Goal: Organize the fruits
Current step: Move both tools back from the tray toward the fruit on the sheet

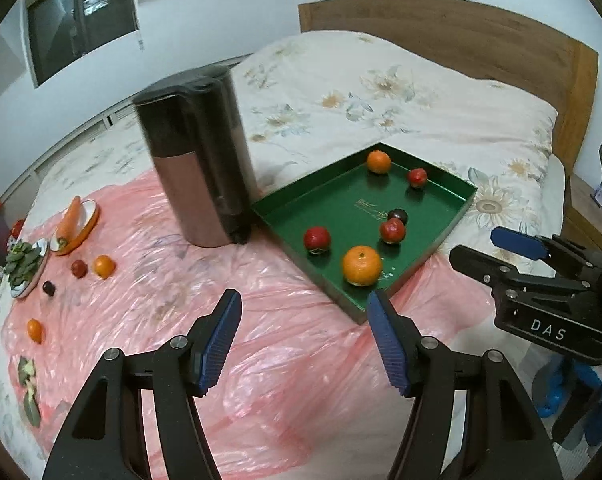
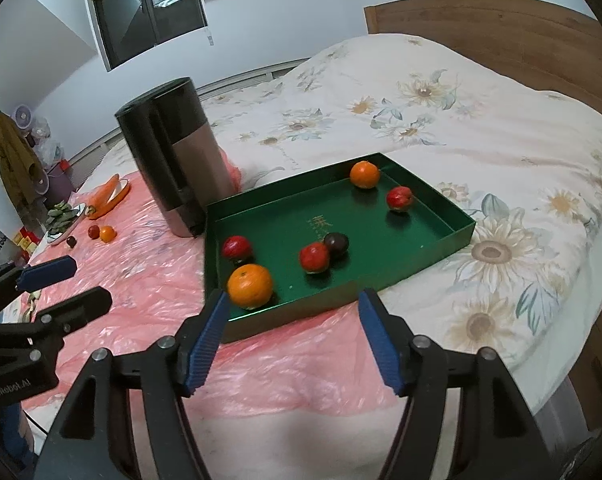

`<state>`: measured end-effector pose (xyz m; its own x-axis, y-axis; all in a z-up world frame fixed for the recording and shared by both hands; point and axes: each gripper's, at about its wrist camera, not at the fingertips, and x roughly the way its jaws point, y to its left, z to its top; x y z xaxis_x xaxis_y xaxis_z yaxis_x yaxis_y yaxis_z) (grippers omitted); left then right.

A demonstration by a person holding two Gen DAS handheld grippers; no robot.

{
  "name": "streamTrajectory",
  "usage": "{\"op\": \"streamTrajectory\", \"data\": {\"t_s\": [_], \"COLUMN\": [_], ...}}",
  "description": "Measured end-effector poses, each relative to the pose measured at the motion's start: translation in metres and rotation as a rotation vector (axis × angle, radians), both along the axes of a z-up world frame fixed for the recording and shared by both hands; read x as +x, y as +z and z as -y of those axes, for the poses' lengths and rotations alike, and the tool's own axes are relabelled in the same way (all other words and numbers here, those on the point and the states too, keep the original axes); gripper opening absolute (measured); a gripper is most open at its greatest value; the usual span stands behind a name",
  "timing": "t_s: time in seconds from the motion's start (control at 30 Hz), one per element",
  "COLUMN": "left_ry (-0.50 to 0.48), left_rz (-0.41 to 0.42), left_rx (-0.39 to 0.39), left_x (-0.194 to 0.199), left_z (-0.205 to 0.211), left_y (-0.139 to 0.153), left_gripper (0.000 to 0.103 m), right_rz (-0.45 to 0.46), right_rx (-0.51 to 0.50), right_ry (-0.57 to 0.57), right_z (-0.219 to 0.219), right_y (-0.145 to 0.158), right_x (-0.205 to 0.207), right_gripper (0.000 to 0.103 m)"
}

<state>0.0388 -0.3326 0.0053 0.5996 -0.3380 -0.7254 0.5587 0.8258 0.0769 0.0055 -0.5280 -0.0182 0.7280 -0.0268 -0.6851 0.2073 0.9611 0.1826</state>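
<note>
A green tray point(image 1: 441, 236) point(image 2: 441, 240) lies on the bed and holds two oranges point(image 1: 361, 265) point(image 2: 250, 286), three red fruits point(image 1: 317, 239) point(image 2: 314, 257) and a dark plum point(image 1: 397, 215) point(image 2: 336, 243). Loose on the pink plastic sheet at the left lie an orange point(image 1: 104, 266) point(image 2: 107, 234), a red fruit point(image 1: 78, 268), a dark plum point(image 1: 48, 288) and a small orange point(image 1: 35, 330). My left gripper point(image 1: 305, 304) is open and empty above the sheet, before the tray's near corner. My right gripper point(image 2: 291, 304) is open and empty at the tray's near edge.
A tall dark-and-steel kettle point(image 1: 197, 160) point(image 2: 173, 156) stands left of the tray. A plate with a carrot point(image 1: 70, 220) and a plate of green vegetables point(image 1: 21, 264) sit at the far left. Green vegetable pieces point(image 1: 27, 384) lie on the sheet. A wooden headboard point(image 1: 481, 36) stands behind.
</note>
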Motion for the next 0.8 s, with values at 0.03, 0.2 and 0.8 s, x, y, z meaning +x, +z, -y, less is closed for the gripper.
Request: {"op": "streamTrajectory", "data": {"t_s": [0.03,0.2,0.8], "left_ry": [0.004,0.019,0.086], "left_rz": [0.001,0.006,0.037], "left_rx": [-0.005,-0.019,-0.056], "left_x": [-0.001,-0.012,-0.039], "left_z": [-0.005,-0.027,-0.102], "left_y": [0.002,0.007,0.023], "left_gripper": [0.059,0.059,0.074], "right_rz": [0.001,0.006,0.002], "right_rx": [-0.003,-0.008,-0.060], "right_ry": [0.002,0.021,0.139], "right_z": [-0.004,-0.026,-0.108], "right_y": [0.002,0.007,0.020], "right_x": [-0.002,-0.011,-0.028], "right_gripper": [0.103,0.103,0.103]}}
